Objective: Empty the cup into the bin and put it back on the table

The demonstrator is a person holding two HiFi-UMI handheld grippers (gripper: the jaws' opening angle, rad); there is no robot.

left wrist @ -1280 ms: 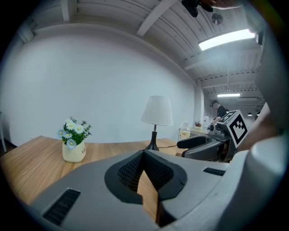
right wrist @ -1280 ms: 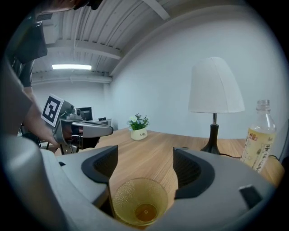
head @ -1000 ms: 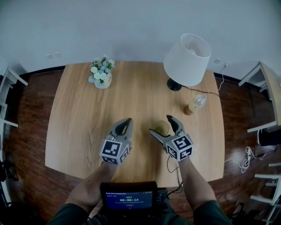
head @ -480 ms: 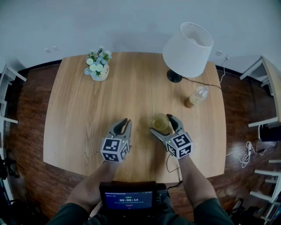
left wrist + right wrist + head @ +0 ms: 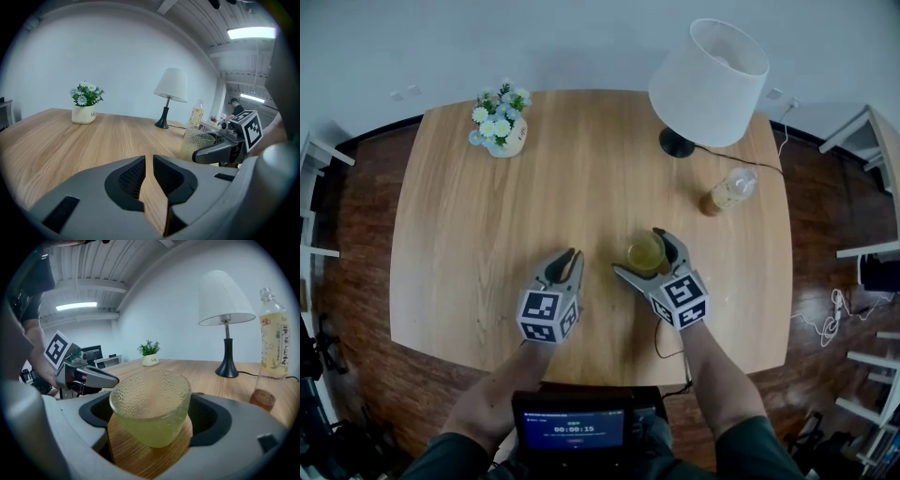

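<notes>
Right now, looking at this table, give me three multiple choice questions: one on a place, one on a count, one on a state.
1. Where is the cup?
A. beside the flower pot
B. between the jaws of the right claw
C. at the lamp's foot

2. How many bottles stand on the table?
A. none
B. one
C. three

3. How do the jaws of the left claw stand?
A. wide apart round the lamp
B. clamped on the flower pot
C. almost together, nothing between

Answers:
1 B: the right gripper view shows the cup sitting between its two jaws.
2 B: a single bottle stands near the table's right edge.
3 C: the left gripper view shows only a narrow slit of wood between them.
</notes>
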